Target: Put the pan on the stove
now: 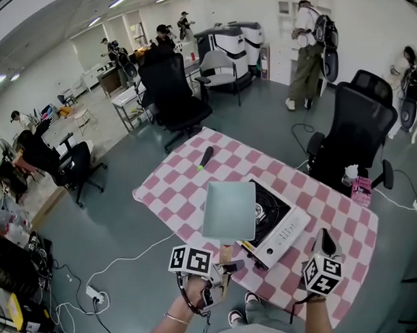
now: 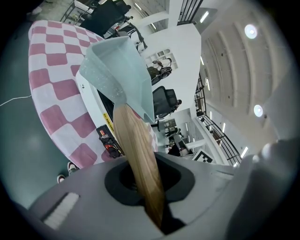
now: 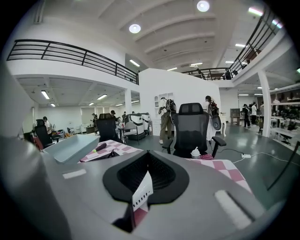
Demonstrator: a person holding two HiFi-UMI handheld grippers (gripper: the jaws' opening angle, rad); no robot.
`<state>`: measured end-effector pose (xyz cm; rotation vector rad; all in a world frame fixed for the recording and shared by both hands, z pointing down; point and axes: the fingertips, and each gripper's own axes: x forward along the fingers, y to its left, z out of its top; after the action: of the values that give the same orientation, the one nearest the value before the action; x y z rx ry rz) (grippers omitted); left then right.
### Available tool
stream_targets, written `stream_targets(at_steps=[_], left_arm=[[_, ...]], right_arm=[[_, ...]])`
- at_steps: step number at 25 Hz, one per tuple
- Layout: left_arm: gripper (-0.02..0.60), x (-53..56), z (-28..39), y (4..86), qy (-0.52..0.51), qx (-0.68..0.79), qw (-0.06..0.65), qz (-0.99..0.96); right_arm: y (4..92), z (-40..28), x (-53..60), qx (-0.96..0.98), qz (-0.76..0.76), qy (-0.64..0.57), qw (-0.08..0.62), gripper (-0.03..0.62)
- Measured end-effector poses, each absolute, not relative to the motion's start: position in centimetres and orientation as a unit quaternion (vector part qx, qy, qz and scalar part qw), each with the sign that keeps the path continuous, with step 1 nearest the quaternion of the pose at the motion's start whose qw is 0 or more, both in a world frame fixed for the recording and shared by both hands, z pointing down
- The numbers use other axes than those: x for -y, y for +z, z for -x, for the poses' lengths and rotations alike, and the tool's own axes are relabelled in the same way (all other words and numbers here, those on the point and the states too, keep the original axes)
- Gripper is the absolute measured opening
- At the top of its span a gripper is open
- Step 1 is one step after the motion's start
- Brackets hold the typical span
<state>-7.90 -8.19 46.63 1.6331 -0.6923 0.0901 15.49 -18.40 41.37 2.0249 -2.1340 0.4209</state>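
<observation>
- The square grey-blue pan is held up in the air, over the left part of the stove.
- The left tongs pinch its wooden handle.
- The right tongs are pressed together, with nothing between, near the stove's right side.
- The stove stands on the pink-checked tabletop; a dark pen-like thing lies far left.
</observation>
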Motion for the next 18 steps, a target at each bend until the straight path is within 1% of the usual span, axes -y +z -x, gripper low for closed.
stream_targets(at_steps=[18], left_arm=[[0.029, 10.4, 7.7, 49.1, 0.152, 0.248, 0.622, -0.727]], right_arm=[[46.5, -16.4, 21.7, 0.694, -0.69, 0.177, 0.107, 0.011]])
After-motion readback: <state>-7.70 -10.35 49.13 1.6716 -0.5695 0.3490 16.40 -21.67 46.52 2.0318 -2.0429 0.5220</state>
